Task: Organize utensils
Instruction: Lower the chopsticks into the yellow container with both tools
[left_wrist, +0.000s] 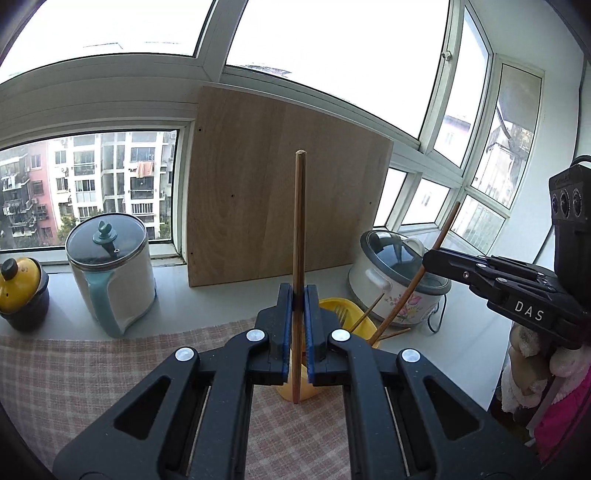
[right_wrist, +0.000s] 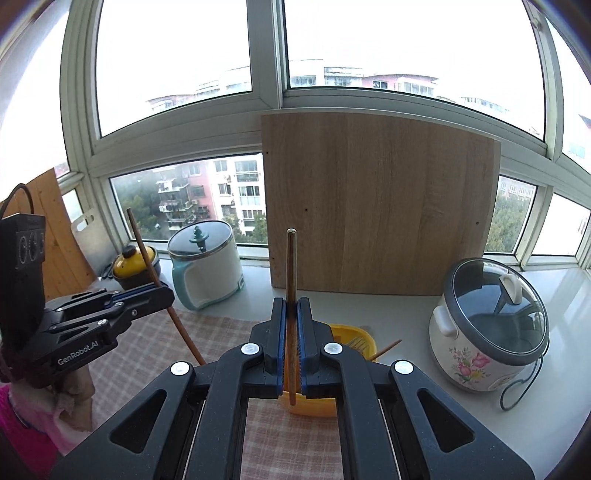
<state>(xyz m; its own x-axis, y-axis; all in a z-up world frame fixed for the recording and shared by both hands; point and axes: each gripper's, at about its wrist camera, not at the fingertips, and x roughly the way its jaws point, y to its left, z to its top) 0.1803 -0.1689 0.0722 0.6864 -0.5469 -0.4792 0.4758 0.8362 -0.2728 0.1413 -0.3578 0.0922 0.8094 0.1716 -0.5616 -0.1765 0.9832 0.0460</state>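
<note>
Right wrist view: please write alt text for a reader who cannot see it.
The right gripper is shut on an upright wooden chopstick above a yellow utensil holder. At left, the left gripper holds another chopstick; a wooden board leans against the window.

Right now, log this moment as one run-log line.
left gripper: shut on chopstick | right gripper: shut on second chopstick | yellow holder: below, fork inside | step: chopsticks not yet placed

We are in a home kitchen corner, probably an enclosed balcony: a floral rice cooker (right_wrist: 487, 332), a lidded kettle (left_wrist: 110, 273), and a wooden cutting board (right_wrist: 376, 203) leaning against windows facing apartment blocks.
</note>
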